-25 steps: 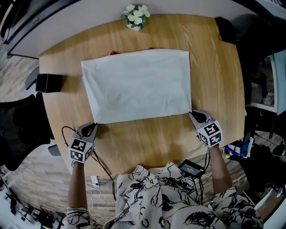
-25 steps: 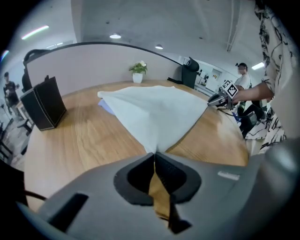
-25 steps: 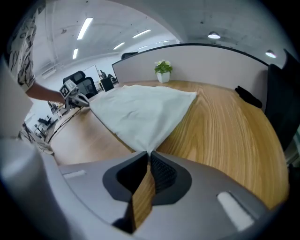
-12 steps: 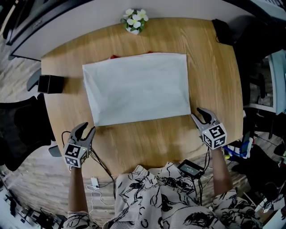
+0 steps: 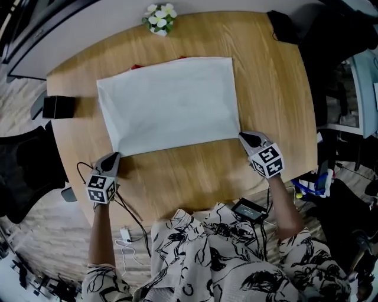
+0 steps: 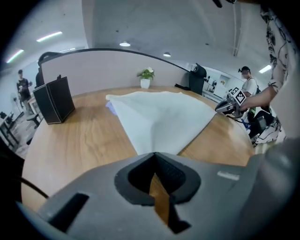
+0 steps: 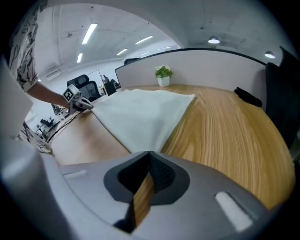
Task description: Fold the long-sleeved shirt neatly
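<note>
The white shirt (image 5: pixel 168 103) lies folded into a flat rectangle on the round wooden table (image 5: pixel 177 177). My left gripper (image 5: pixel 112 157) is at its near left corner and my right gripper (image 5: pixel 243 137) at its near right corner. Both pairs of jaws have just been closing and now stand together. In the left gripper view the shirt (image 6: pixel 161 117) narrows to a corner that ends right at the left gripper's (image 6: pixel 154 154) tips. In the right gripper view the shirt (image 7: pixel 140 115) likewise runs into the right gripper's (image 7: pixel 149 153) tips.
A small pot of white flowers (image 5: pixel 158 17) stands at the table's far edge. A black box (image 5: pixel 56 107) sits at the left edge, a black bag (image 5: pixel 283 26) at the far right. Something red (image 5: pixel 137 66) peeks out behind the shirt. A black device (image 5: pixel 251 209) and cables (image 5: pixel 127 212) hang near the person.
Half a second ago both grippers stood open, drawn back a little from the shirt's near corners. Now they are back at the corners with their jaws together.
</note>
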Demonstrator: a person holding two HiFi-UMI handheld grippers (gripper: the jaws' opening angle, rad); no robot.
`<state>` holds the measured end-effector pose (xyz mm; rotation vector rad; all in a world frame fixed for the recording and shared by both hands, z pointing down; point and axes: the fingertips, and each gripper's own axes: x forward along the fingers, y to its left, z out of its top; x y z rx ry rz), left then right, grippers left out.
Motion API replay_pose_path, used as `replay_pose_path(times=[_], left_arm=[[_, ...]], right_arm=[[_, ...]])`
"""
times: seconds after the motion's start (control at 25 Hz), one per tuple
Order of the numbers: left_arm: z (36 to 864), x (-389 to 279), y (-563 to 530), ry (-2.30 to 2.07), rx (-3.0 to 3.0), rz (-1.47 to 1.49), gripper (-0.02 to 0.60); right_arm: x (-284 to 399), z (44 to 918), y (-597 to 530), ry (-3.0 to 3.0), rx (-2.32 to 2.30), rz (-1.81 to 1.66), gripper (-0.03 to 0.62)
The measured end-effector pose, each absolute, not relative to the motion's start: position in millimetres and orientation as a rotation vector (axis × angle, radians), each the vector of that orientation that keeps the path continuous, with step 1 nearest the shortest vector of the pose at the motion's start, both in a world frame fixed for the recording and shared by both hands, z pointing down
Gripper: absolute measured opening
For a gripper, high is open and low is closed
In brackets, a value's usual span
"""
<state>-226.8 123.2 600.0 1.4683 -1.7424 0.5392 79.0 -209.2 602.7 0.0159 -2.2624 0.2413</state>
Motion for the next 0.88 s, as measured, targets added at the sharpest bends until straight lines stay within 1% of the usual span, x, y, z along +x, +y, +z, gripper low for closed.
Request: replay_pose_path(times=[0.12, 0.2, 0.36, 0.48, 0.6, 0.68, 0.88], left_arm=[[596, -229, 120, -1.769, 1.454, 0.539, 0.006], [565, -230, 116, -1.869, 1.465, 0.435, 0.006], [458, -222, 114, -2.191, 1.544, 0.155, 0.006], [384, -209, 118, -2.333, 1.663, 0.083, 0.006], [323, -199, 129, -2.456, 1.729, 0.053, 0.006], [283, -192, 146, -2.550, 1.732, -0.026, 0.006], [215, -177, 225, -2.783, 1.565, -0.190, 0.005]], right_arm=[[72, 601, -209, -2.275, -0.012, 0.220, 0.015], [65, 576, -220, -2.362, -0.006, 0.219, 0.025], [48, 469, -252, -2.701, 0.076, 0.273, 0.025], [43, 375, -260, -2.955, 0.112, 0.148, 0.012], [68, 292, -256, -3.167, 0.210, 0.053, 0.012], [93, 251, -249, -3.254, 0.319, 0.032, 0.012], [156, 193, -203, -3.274, 0.618, -0.009, 0.012]])
